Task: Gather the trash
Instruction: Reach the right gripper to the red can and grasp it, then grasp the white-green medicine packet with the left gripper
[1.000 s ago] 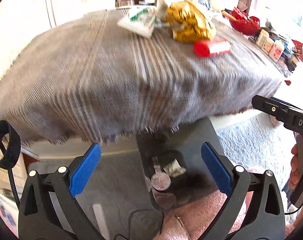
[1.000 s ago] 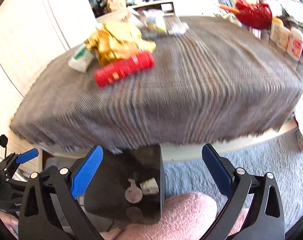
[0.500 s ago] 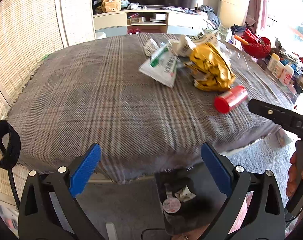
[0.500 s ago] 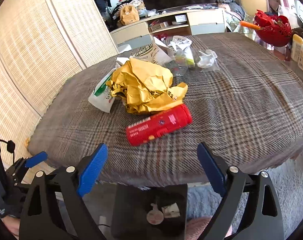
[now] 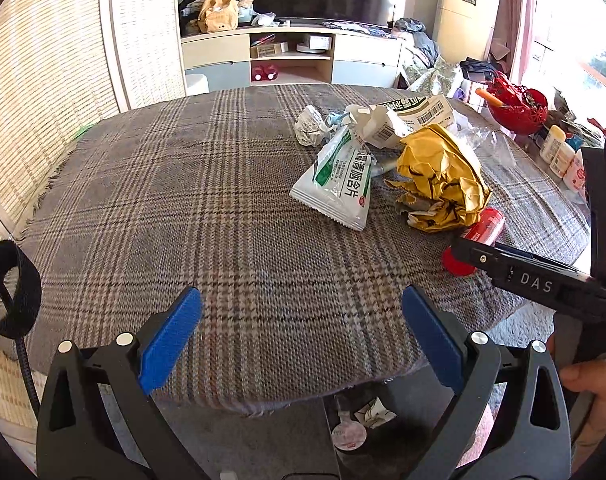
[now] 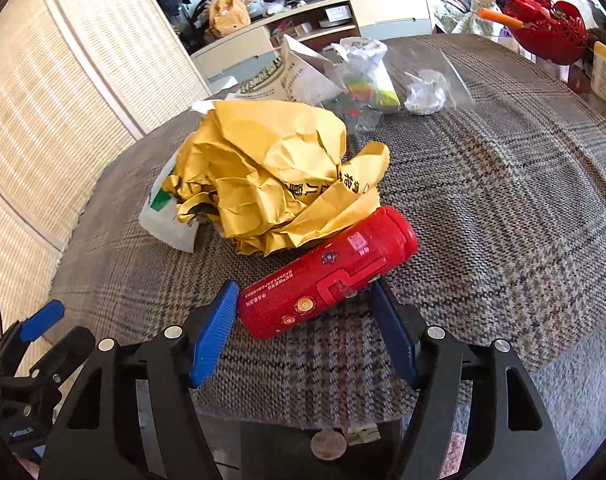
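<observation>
Trash waits on the bench [image 6: 503, 208] – our right gripper [image 6: 303, 312] spread open around the red bottle [image 6: 327, 276], left gripper [image 5: 301, 320] open, empty. It lies slanted between the fingers – closing could roll it into the yellow paper [image 6: 271, 176]

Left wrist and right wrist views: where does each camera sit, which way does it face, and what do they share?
Left wrist: on the left gripper, open at the table's near edge, facing the trash pile; the right gripper's body and hand show at right.
Right wrist: on the right gripper, open around the red canister; the left gripper shows lower left.
Shared: red canister, yellow crumpled paper, plaid tablecloth, red basket.
</observation>
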Tool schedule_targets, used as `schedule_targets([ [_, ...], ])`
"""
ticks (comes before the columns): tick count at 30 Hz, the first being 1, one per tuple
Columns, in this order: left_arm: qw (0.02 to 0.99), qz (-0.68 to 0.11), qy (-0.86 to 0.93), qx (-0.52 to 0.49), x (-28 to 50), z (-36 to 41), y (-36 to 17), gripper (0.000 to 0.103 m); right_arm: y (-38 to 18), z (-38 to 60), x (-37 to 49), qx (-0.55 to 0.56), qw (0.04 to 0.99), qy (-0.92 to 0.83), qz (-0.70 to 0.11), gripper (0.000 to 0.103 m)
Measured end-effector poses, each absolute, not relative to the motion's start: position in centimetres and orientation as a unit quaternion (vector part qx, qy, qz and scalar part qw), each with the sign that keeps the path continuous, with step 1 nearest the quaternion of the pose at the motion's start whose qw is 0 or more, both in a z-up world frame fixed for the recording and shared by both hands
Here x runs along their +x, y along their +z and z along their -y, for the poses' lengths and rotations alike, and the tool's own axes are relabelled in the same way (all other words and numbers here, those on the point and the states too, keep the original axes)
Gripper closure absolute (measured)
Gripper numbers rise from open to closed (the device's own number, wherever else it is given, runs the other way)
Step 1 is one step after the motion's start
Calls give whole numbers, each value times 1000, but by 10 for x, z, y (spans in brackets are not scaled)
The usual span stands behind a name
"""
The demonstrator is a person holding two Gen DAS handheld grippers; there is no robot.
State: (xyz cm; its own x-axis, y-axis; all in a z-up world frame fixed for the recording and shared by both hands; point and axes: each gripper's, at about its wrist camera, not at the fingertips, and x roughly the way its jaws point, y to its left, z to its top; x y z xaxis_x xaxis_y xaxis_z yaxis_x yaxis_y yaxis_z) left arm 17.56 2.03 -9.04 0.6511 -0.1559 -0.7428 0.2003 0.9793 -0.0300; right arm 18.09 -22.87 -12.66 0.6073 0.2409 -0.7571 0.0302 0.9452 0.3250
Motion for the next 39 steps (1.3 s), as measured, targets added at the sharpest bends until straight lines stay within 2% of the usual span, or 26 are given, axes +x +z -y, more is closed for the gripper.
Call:
schedule_targets([
  [5,907,-407,-105,28,193,-21,-92,8,-128,224,189,128,889,39,-439,35],
  [13,904,-408,-123,19,224,-13,-95,8,-127,252,186,102,889,39,-445,65],
  [18,903,-414,-116,18,248,-11,-102,8,-128,272,183,95,894,31,-436,69],
  [29,891,-435,-123,48,296,14,-128,8,-129,294,199,111,897,53,-425,70],
  [30,890,-436,-120,56,299,17,-132,11,-129,295,199,111,898,55,-422,70],
  [33,888,-439,-120,65,305,20,-138,31,-130,290,201,97,903,51,-416,70],
  [39,888,-438,-121,73,295,22,-134,39,-130,290,200,103,903,52,-413,70],
])
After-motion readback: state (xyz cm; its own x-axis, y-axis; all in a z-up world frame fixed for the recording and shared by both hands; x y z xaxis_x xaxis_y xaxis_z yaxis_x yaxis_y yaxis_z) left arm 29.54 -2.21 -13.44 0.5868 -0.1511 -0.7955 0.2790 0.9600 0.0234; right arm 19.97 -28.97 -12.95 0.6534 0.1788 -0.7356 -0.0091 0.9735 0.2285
